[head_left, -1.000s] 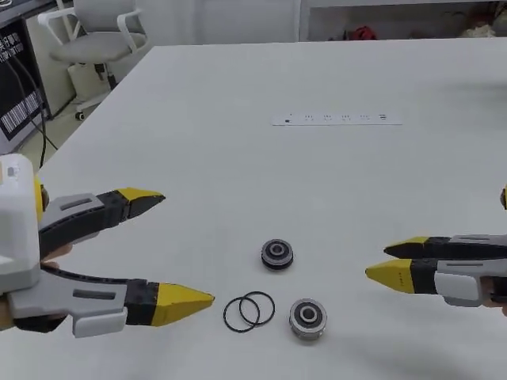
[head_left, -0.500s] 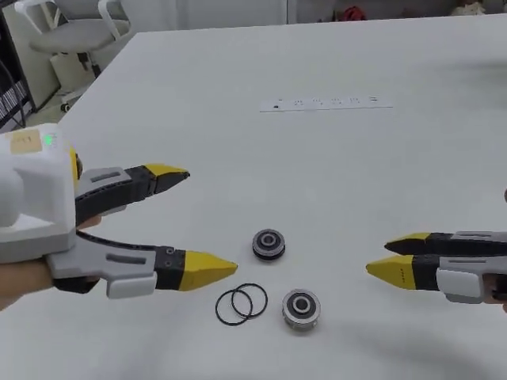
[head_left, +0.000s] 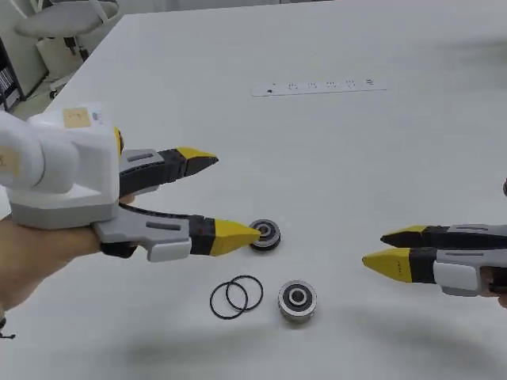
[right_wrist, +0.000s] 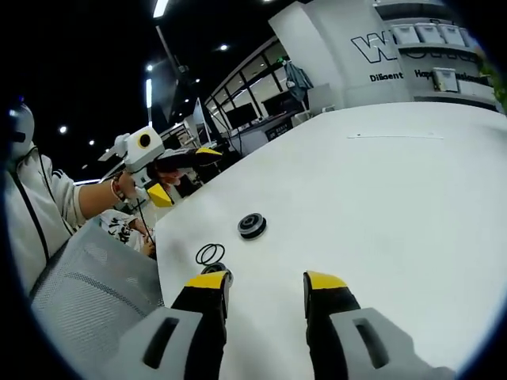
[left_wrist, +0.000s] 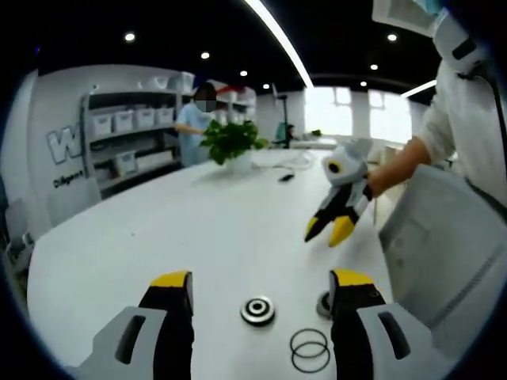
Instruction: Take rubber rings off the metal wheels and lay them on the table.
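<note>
Left claw (left_wrist: 261,279) straddles metal wheel (left_wrist: 258,310), jaws spread

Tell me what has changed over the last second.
The left gripper has moved forward, open, toward the far wheel; in the head view its nearer tip now sits right beside that wheel. Nothing was gripped or released. The right gripper stays open off to the side, and the near wheel and the two loose rubber rings lie where they were on the table.

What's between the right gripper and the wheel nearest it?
Nothing, just bare table between the right gripper and that wheel, per the head view.
</note>
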{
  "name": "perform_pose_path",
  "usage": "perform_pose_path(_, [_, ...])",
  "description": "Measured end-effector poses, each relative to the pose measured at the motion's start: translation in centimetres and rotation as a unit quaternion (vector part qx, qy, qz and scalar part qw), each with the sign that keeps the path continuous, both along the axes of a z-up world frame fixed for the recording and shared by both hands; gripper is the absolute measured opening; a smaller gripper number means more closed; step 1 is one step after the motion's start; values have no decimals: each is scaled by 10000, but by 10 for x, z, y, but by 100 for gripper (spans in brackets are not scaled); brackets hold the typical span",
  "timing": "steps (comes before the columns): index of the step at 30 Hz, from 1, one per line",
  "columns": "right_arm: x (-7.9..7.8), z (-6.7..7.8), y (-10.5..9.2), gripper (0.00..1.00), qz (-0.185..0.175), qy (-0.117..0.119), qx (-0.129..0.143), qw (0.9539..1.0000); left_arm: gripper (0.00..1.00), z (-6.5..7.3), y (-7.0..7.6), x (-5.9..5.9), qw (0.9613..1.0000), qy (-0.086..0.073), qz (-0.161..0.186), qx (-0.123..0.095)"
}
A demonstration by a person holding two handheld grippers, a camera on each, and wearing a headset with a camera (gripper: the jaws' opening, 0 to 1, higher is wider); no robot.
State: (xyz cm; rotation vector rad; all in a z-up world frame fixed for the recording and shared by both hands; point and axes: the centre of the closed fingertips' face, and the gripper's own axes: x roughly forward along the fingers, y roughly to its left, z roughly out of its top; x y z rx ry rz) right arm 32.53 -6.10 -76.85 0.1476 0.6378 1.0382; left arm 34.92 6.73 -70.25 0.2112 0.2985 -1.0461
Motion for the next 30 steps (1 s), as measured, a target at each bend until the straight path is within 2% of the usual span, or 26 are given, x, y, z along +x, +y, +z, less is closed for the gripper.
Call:
perform_pose_path(13, [7, 0, -2, 34, -10, -6, 24, 10000, 60, -23, -13, 9, 9996, 160, -216, 99])
perform_pose_path(21, [10, -1, 3, 34, 69, -20, 29, 10000, 51, -45, -18, 10, 9986, 224, -374, 298])
perform_pose_path(26, [11, -2, 5, 34, 113, -20, 21, 9999, 42, -60, -17, 9, 9972, 295, -490, 473])
perform_pose_path(30, [12, -2, 6, 34, 125, -2, 33, 9999, 38, -67, -17, 10, 9965, 329, -536, 559])
